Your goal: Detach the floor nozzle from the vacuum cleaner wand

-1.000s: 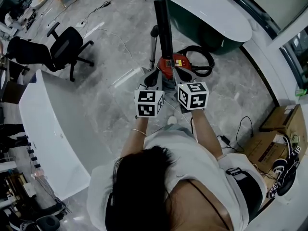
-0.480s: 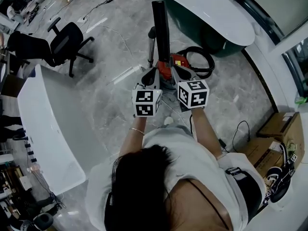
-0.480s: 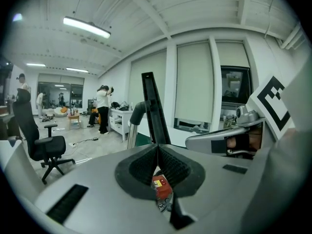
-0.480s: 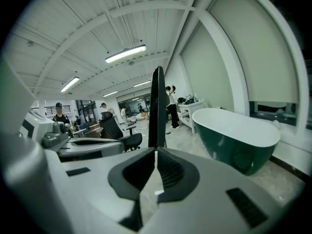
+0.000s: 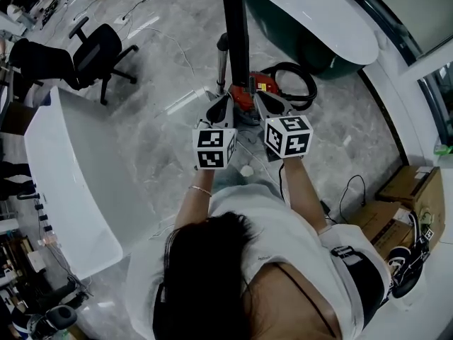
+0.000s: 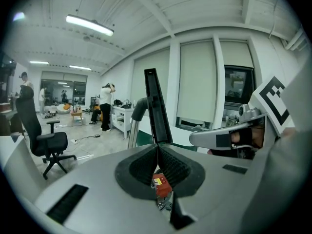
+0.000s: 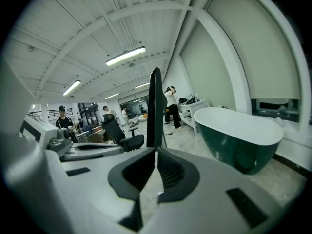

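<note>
We have barely moved. Our left tool [image 6: 157,147] and right tool [image 7: 155,153] are pressed together, empty, near the upright nozzle [image 5: 236,34].

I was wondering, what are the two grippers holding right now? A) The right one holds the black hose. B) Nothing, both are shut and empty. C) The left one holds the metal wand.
B: in each gripper view, the jaws of the left gripper and the right gripper meet with nothing between them.
</note>
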A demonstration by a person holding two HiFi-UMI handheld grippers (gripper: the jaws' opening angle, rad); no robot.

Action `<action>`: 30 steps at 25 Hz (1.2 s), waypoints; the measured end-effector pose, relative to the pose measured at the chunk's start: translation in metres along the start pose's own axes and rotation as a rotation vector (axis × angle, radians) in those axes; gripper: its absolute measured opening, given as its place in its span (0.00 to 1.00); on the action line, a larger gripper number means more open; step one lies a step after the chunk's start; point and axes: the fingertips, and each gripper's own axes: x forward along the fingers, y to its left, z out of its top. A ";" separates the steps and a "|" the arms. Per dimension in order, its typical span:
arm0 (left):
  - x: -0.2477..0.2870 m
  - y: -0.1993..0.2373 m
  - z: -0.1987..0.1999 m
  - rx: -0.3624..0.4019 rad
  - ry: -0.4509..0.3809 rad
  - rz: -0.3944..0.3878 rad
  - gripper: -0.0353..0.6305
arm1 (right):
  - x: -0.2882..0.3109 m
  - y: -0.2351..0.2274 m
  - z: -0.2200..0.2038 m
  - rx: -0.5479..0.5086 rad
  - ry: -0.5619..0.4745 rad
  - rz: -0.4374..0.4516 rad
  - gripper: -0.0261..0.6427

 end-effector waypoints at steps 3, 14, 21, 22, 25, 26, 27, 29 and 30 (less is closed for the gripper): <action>-0.001 -0.002 -0.002 0.001 0.001 -0.005 0.06 | -0.004 -0.003 -0.002 0.007 -0.003 0.009 0.06; 0.007 0.019 -0.003 -0.020 0.001 0.023 0.06 | 0.002 -0.013 0.007 0.021 -0.024 0.034 0.06; 0.020 0.034 0.002 -0.026 0.006 0.023 0.06 | 0.013 -0.023 0.019 0.064 -0.041 0.049 0.06; 0.023 0.036 0.002 -0.026 0.007 0.020 0.06 | 0.015 -0.023 0.021 0.082 -0.051 0.060 0.06; 0.031 0.037 0.002 -0.022 0.010 -0.001 0.06 | 0.019 -0.024 0.023 0.126 -0.073 0.084 0.07; 0.034 0.038 0.002 -0.021 0.012 -0.009 0.06 | 0.021 -0.023 0.023 0.131 -0.076 0.093 0.07; 0.036 0.040 0.002 -0.022 0.014 -0.016 0.06 | 0.023 -0.020 0.025 0.138 -0.079 0.110 0.11; 0.039 0.045 0.001 -0.025 0.019 -0.023 0.06 | 0.027 -0.014 0.029 0.164 -0.089 0.160 0.28; 0.040 0.046 0.002 -0.024 0.022 -0.026 0.06 | 0.028 -0.012 0.032 0.176 -0.100 0.173 0.30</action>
